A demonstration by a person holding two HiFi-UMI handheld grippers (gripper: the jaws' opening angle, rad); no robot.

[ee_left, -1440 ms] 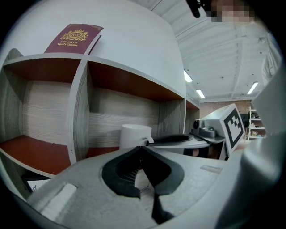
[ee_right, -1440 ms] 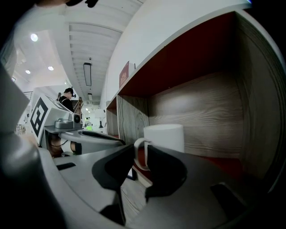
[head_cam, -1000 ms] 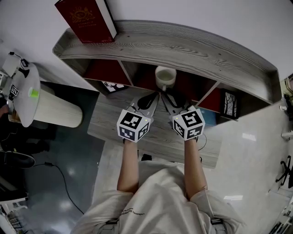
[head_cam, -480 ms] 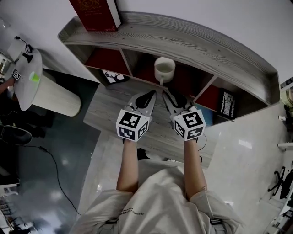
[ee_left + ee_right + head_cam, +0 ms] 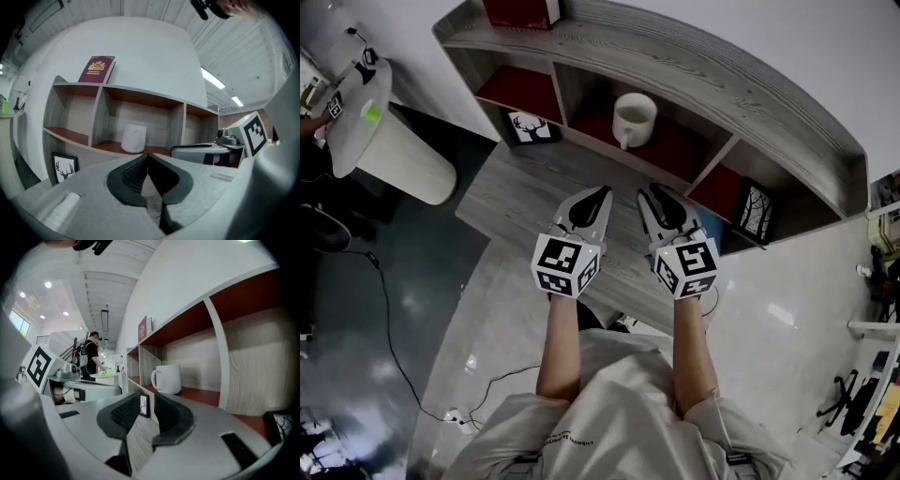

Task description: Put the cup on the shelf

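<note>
I see the white ceramic cup (image 5: 634, 117) standing upright in the middle compartment of the grey wood-grain shelf (image 5: 750, 89), well apart from both tools, which hover over the grey wooden desk (image 5: 525, 202). My left hand-held gripper (image 5: 148, 157) has its jaws pressed together on nothing. The right hand-held gripper (image 5: 147, 401) has its jaws slightly apart and empty.

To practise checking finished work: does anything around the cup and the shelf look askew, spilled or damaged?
Nothing stands out. The cup stands upright in the middle compartment of the shelf, with nothing spilled around it. The left tool and the right tool are clear of it and hold nothing.
</note>
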